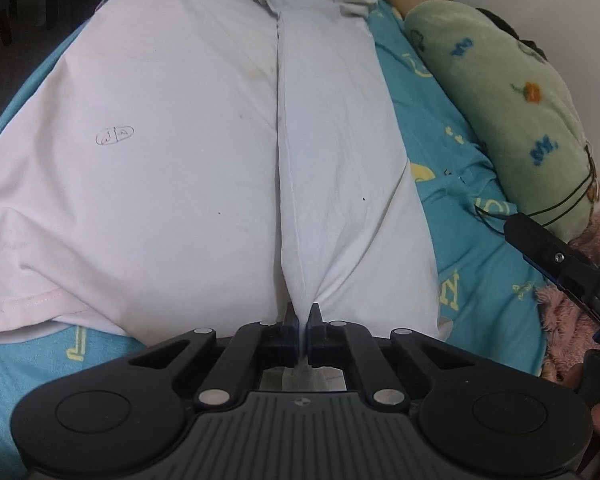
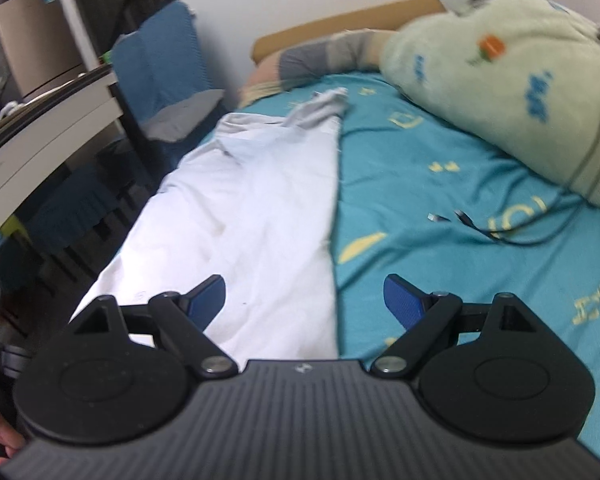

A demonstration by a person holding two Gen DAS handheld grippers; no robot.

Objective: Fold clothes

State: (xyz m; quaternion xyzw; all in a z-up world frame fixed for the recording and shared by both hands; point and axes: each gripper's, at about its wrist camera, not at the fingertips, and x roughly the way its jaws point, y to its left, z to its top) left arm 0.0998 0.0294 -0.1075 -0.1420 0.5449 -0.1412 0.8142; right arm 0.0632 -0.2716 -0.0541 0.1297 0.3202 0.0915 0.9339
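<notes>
A white T-shirt (image 1: 160, 152) lies spread on the teal bedsheet (image 1: 440, 128), its right side folded over toward the middle. My left gripper (image 1: 302, 316) is shut on the shirt's near hem, pinching a ridge of cloth that runs up the fold. In the right wrist view the same white T-shirt (image 2: 256, 220) stretches away from me. My right gripper (image 2: 304, 300) hovers open above the shirt's right edge, its blue pads (image 2: 404, 304) wide apart with nothing between them. That gripper also shows at the right edge of the left wrist view (image 1: 560, 260).
A green plush pillow (image 2: 508, 92) lies along the bed's right side, with a thin black cable (image 2: 512, 236) on the sheet beside it. A pink fluffy blanket (image 1: 572, 312) sits at the near right. A desk and blue chair (image 2: 160, 76) stand left of the bed.
</notes>
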